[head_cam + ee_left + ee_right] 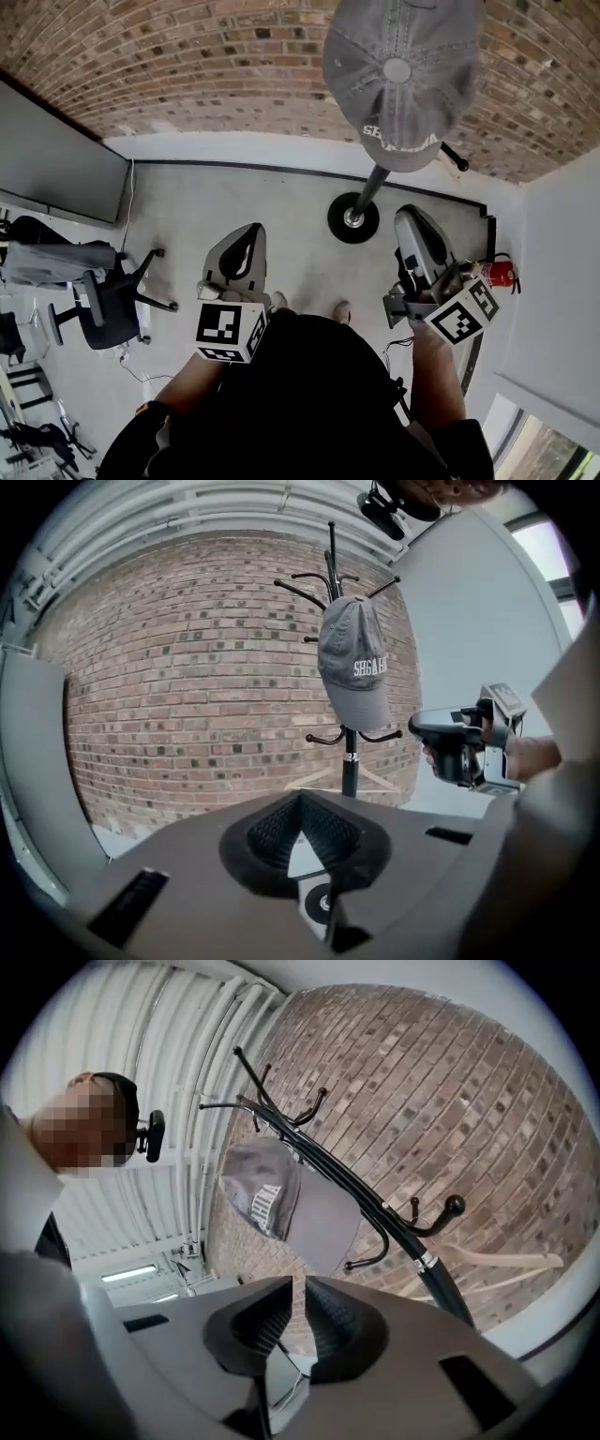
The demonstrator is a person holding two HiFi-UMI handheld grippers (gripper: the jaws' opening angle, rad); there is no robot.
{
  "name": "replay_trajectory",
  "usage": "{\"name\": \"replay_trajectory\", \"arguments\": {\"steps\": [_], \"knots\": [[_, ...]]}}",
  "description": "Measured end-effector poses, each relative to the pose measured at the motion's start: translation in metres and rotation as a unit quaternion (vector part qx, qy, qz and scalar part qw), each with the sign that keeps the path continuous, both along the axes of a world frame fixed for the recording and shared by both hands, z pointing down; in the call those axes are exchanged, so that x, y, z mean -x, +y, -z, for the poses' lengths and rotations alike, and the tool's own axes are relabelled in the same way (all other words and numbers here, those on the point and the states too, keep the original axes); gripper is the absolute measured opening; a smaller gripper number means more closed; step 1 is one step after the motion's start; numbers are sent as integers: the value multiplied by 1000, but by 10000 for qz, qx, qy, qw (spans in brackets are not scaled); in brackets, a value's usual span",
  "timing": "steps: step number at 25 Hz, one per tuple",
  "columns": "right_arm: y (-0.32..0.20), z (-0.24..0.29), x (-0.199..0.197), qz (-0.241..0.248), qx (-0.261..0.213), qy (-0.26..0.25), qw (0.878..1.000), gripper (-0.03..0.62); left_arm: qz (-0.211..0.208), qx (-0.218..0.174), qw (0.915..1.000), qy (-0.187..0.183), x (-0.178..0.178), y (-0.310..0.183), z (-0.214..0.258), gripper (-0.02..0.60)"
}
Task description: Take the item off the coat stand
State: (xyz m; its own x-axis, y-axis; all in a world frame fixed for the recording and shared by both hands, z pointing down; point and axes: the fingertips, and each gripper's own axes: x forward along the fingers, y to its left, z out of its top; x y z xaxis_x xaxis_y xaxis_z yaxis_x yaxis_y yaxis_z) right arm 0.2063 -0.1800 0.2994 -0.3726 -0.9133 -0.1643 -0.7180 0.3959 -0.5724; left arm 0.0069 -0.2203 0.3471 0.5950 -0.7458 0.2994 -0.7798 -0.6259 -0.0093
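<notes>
A grey baseball cap (398,75) with white lettering hangs on the upper hooks of a black coat stand (353,217), whose round base rests on the floor by the brick wall. The left gripper view shows the cap (354,672) straight ahead on the stand (349,761). In the right gripper view the cap (281,1204) hangs up and to the left. My left gripper (251,230) and right gripper (410,214) are held below the cap, well apart from it. Both look shut with nothing between the jaws, as also seen for the left gripper (300,801) and the right gripper (298,1283).
A black office chair (103,300) stands at the left. A red fire extinguisher (500,273) sits by the white wall at the right. A wooden hanger (506,1262) hangs on a lower hook of the stand. A dark panel (56,159) lines the left wall.
</notes>
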Motion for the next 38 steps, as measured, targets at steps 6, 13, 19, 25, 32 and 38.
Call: {"name": "replay_trajectory", "arguments": {"steps": [6,13,19,25,32,38], "knots": [[-36,7,-24,552,-203,-727,9956,141,456,10,9989,-60,8,8,4,25],[-57,23,-23,1175,-801,-1053,9842,167,660,37,9975,-257,20,10,7,25],[-45,38,-23,1408,-1390,-1352,9709,166,633,24,9972,-399,26,12,4,25],[-32,56,-16,1418,-1744,-1370,9647,148,540,-65,9978,-368,30,10,7,25],[-7,89,8,1604,-1959,-1002,9622,31,472,-119,9986,-188,34,10,12,25],[10,128,19,1620,-2268,-999,9552,31,559,-137,9983,5,45,7,20,25]]}}
